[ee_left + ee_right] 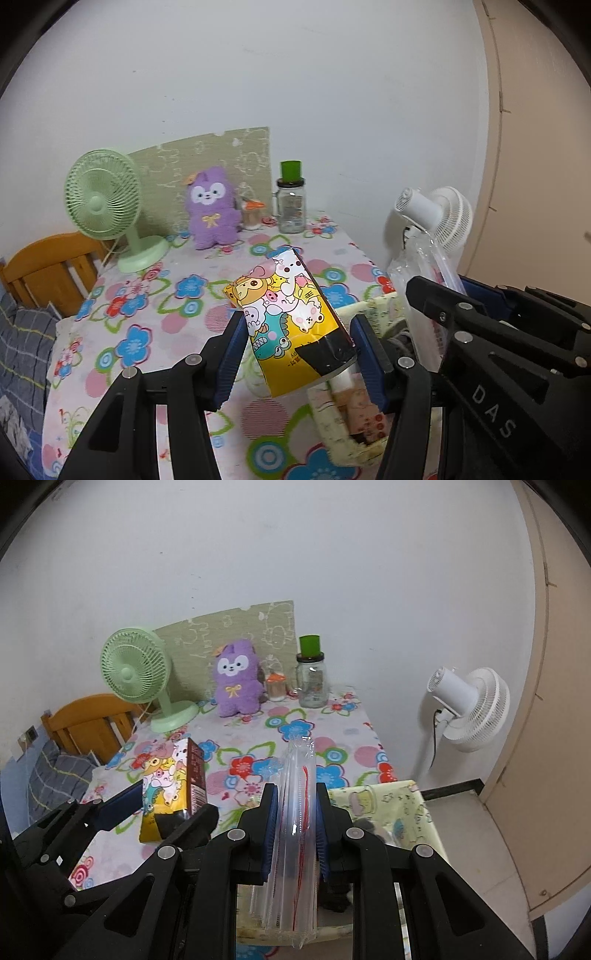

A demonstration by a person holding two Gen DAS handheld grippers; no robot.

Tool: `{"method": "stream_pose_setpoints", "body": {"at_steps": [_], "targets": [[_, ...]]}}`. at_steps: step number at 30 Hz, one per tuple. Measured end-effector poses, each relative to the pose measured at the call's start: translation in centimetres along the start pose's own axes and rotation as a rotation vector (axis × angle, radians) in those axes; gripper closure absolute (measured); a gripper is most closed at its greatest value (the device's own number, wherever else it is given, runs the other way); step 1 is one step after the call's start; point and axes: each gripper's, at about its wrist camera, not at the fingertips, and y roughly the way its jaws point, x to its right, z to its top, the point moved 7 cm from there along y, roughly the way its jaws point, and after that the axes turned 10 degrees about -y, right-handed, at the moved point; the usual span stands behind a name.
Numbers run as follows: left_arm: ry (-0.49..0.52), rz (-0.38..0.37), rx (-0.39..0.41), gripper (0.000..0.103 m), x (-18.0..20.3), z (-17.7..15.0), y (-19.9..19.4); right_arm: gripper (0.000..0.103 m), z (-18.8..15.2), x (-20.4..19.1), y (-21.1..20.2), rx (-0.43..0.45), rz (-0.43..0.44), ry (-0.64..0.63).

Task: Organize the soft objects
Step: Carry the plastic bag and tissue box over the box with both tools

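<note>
Clamped in my right gripper (pixel 294 825): clear ribbed air-cushion wrap (pixel 297 812), upright for binning | left gripper (pixel 299 345) pinches cartoon-printed yellow pouch (pixel 286 317), at 10 o'clock from the wrap | pale-yellow fabric bin (pixel 391 805) below, probably their destination.

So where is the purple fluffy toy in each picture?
Left wrist view: the purple plush toy sits at the table's far edge, left of centre, right of the green fan.
Right wrist view: the purple plush toy is at the far edge, near centre.
Shared landmark: the glass jar with the green lid stands to its right in both.
</note>
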Motion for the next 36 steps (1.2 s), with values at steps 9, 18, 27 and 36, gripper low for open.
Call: {"method": "stream_pose_setpoints", "body": {"at_steps": [9,18,27,36], "targets": [[0.032,-0.038,-0.055,0.044,3.3,-1.1,3.0,0.081,-1.4,3.4,1.6,-0.039,-0.021,0.025],[0.067,-0.066,-0.152,0.044,5.7,-3.3,6.6,0.081,-3.7,6.3,4.1,-0.112,-0.037,0.062],[0.113,-0.064,-0.180,0.023,6.6,-4.6,7.8,0.081,-5.0,6.8,6.1,-0.156,-0.014,0.083],[0.135,-0.053,-0.190,0.012,6.1,-4.5,7.5,0.052,-5.1,5.9,7.1,-0.166,0.018,0.057]]}}
